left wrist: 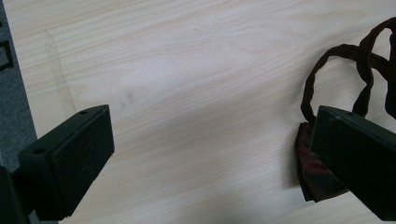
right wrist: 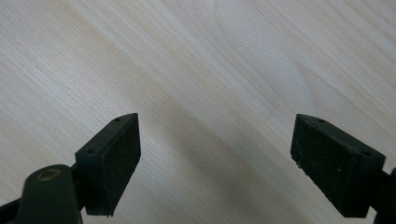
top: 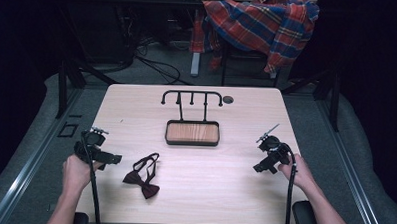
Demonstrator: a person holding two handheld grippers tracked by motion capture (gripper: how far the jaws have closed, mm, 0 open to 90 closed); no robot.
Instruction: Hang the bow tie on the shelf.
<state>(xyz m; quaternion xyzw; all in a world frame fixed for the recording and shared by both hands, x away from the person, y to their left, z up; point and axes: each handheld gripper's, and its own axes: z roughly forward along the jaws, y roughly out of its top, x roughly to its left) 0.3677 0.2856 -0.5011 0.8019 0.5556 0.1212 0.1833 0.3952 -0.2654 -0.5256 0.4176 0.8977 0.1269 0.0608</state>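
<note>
We see a table (top: 234, 188) of pale, smooth wood with a soft matt look. Our bow tie (top: 143, 176) is dark red cloth with a thin cloth strap. The stand (top: 192, 133) has black metal bars and a shiny brown wood base. Our gripper pads (right wrist: 122, 158) look like rough black rubber.

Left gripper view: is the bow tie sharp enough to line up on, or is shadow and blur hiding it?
In the left gripper view the bow tie reads fairly sharp, its strap loop clear, but one of the fingers covers part of it and a soft shadow darkens the table between them. In the high view the table is evenly lit, the surroundings dark. The right gripper view is slightly soft, without glare.
</note>
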